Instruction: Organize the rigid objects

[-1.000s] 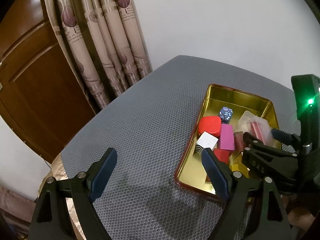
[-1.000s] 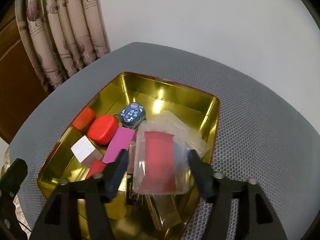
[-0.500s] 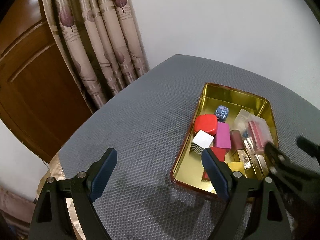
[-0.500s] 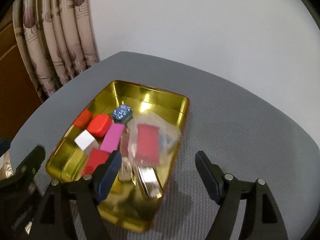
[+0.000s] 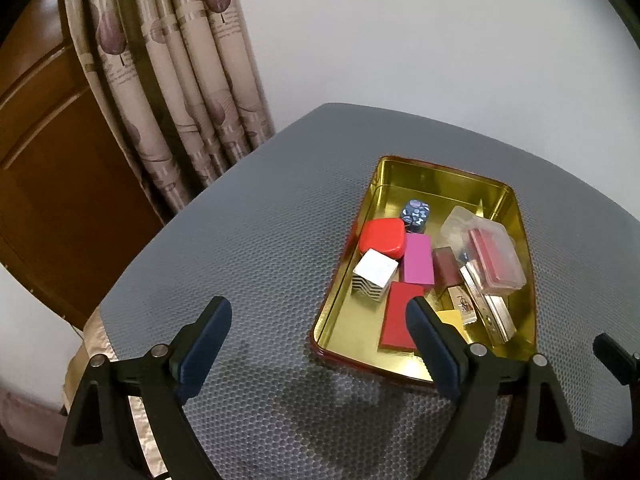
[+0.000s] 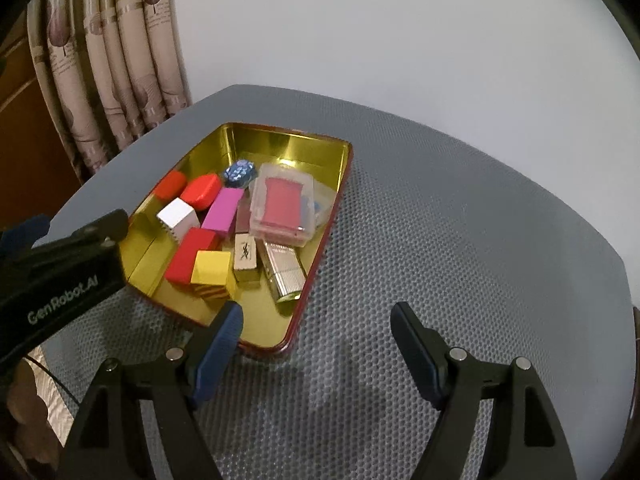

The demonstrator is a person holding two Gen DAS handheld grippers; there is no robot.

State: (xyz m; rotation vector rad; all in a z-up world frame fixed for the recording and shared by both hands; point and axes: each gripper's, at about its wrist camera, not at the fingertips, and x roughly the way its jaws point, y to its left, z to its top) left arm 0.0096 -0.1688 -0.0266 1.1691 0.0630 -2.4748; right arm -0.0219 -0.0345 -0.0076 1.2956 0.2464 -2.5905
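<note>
Patterned curtain (image 5: pixel 176 80), wooden door (image 5: pixel 52 184), white wall (image 6: pixel 400 40)

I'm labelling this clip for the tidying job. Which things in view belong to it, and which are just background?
Part of the job:
gold tray
clear plastic case
pink block
yellow block
silver lighter
right gripper, jaws open and empty
left gripper, jaws open and empty

Background:
curtain
wooden door
grey mat

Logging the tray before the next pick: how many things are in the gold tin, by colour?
Red: 2 (rounded tin, flat box)
Pink block: 1
Yellow block: 1
Maroon box: 1
Blue patterned tin: 1
White cube: 1
Silver case: 1
Cream logo box: 1
Clear case: 1
Total: 10; anything under the clear case uncounted.
</note>
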